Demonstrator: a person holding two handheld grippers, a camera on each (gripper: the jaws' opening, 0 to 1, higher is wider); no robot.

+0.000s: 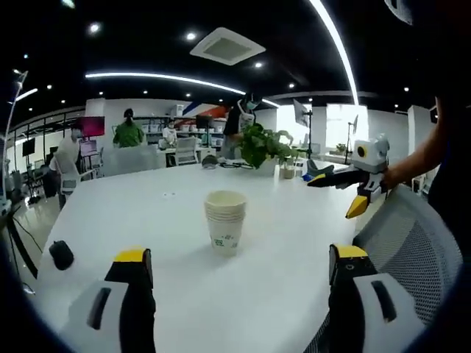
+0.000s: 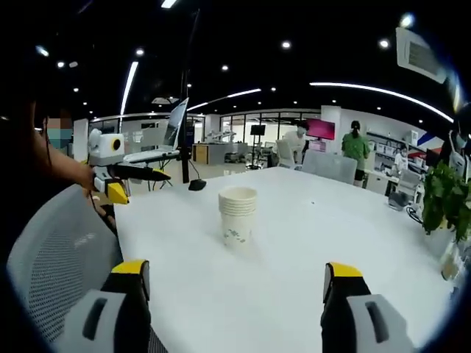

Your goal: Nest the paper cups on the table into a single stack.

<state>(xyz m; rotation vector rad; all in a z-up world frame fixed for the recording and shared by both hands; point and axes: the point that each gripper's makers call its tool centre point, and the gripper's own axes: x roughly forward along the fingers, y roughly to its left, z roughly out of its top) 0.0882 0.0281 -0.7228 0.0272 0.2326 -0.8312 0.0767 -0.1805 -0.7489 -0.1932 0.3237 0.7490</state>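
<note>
Both hand-held grippers [image 1: 240,266] [image 2: 232,279] spread empty, nested cup stack [image 1: 225,221] upright, mouths up

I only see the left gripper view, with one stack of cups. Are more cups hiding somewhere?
Observer: The right gripper view shows the same single cup stack, and no loose cups on the table.
Operator: What's behind my gripper?
Observer: What looks like an open laptop stands on the table past the left gripper.
Operator: Is the other gripper holding anything?
Observer: No. The right gripper has its jaws wide apart, holding nothing.
</note>
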